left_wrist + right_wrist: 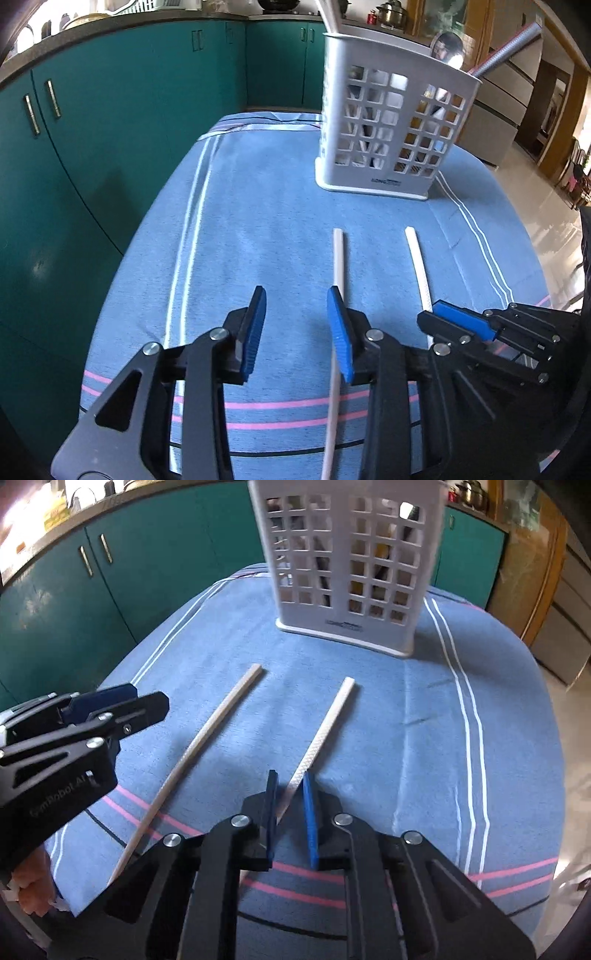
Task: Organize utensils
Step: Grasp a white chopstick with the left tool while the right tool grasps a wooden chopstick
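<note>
Chopsticks lie on the blue cloth (369, 720): right fingers (291, 805) clamp one (325, 723), left fingers (295, 332) stand apart beside the other (339, 266).

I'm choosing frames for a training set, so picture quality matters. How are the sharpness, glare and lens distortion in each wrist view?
Left wrist view: strong fisheye bending of the cabinets; chopsticks and utensil holder sharp; glare on the floor at right. Right wrist view: same curvature, dark corners; the utensil holder slightly soft; blown-out highlight at upper left; the right gripper in focus.

Teal cabinets (122, 122) behind a blue striped cloth (258, 221)
</note>
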`<state>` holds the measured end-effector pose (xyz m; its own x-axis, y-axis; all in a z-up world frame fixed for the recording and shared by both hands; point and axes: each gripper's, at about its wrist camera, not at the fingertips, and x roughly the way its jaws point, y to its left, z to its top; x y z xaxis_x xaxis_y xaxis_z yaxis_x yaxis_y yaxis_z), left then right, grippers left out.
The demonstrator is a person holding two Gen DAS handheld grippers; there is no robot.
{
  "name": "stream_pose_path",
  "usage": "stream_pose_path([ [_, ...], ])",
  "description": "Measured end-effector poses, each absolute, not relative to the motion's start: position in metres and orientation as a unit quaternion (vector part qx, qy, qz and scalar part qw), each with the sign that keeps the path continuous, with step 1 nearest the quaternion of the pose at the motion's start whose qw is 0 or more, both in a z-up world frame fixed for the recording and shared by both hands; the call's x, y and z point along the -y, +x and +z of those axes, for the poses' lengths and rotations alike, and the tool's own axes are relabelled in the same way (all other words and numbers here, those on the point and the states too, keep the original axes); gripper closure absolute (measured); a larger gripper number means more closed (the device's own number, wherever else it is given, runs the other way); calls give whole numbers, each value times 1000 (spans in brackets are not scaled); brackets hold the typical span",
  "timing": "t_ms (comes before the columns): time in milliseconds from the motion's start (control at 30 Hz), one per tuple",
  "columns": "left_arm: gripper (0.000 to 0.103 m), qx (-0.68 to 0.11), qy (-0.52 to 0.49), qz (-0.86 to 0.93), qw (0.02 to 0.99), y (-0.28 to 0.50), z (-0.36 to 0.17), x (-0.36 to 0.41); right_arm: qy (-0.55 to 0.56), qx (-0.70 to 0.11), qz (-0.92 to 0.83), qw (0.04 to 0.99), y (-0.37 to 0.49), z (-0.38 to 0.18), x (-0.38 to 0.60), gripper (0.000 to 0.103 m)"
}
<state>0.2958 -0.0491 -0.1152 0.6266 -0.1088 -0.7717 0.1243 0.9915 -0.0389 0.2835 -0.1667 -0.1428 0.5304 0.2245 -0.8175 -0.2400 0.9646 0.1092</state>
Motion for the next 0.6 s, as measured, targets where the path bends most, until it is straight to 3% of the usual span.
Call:
stream_pose_path([
  [167,66,-432,19,-75,899,293,-119,61,36,-472,98,875,281,-143,195,97],
  [400,60,-443,24,-82,892,294,-126,68,62,-472,80,876,269,-133,224,96],
  [500,60,-454,25,-82,887,296,-132,71,59,-464,78,880,261,-128,227,83],
  [600,60,-466,28,-84,880,297,-138,73,61,-467,77,879,258,-130,229,82],
])
